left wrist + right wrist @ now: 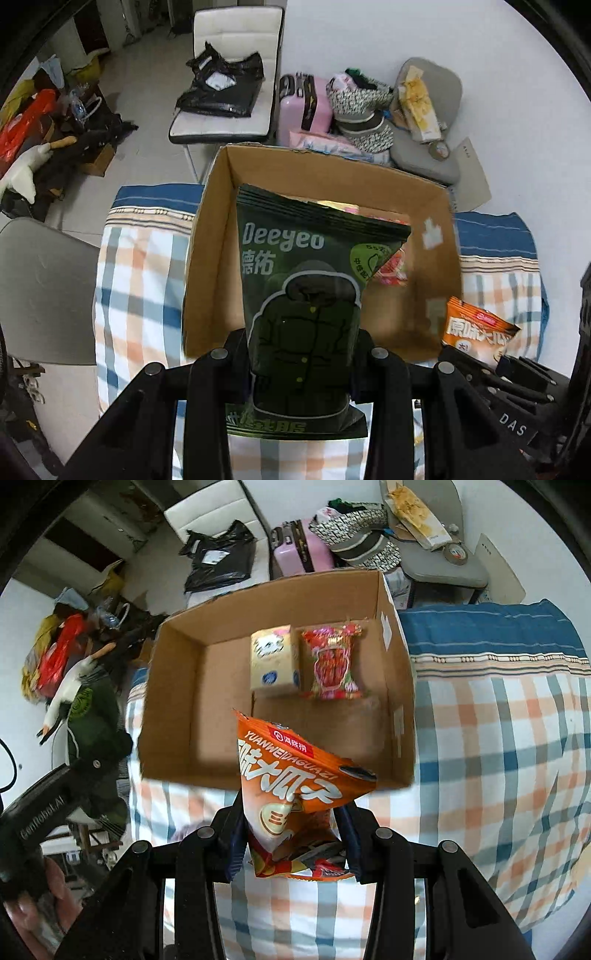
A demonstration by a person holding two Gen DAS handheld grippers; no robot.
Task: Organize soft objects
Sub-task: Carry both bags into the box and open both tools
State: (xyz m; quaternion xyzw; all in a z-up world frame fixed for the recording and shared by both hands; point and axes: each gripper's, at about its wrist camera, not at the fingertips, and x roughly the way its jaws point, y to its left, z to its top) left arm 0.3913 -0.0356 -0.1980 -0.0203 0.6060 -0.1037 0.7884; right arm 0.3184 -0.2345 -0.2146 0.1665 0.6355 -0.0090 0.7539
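My left gripper (pixel 301 354) is shut on a dark green Deeyeo packet (pixel 295 266), held upright over the near wall of an open cardboard box (pixel 436 258). My right gripper (pixel 291 823) is shut on a crumpled orange seed bag (pixel 284 775), raised in front of the same cardboard box (pixel 207 686). That orange seed bag (pixel 476 328) and the right gripper's body also show at the lower right of the left wrist view. Inside the box lie a cream tissue pack (pixel 273 661) and a red candy bag (pixel 332 661). The green packet hides most of the box floor in the left wrist view.
The box rests on a bed with a plaid sheet (pixel 498 738). Beyond it stand a white chair with a black bag (pixel 225 88), a pink suitcase (pixel 303 107), a grey chair (pixel 428 147) with clutter, and a pile of items on the floor at the left (pixel 44 136).
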